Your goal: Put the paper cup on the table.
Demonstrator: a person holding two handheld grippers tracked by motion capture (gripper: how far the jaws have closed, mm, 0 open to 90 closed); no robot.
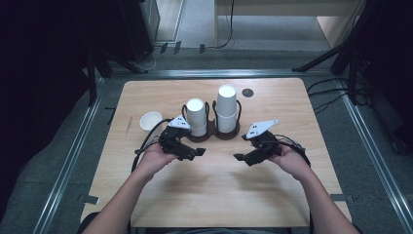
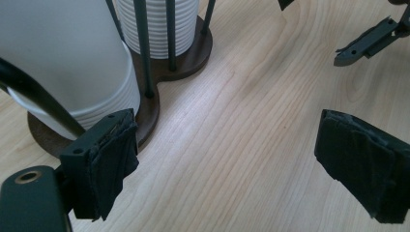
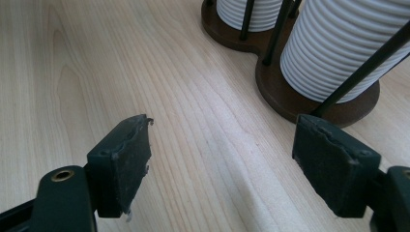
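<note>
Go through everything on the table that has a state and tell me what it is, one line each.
left gripper: open, nothing between its jaws
right gripper: open, nothing between its jaws
left cup stack: upside down in the cup holder, shorter
right cup stack: upside down in the holder, taller
single cup: upright, mouth up, apart from the holder

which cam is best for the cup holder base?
Right gripper view: the brown cup holder base shows both lobes, its rim and the black rods rising from it. The left gripper view has it partly behind a jaw and the near cup stack. The high view shows it small and dark.
</note>
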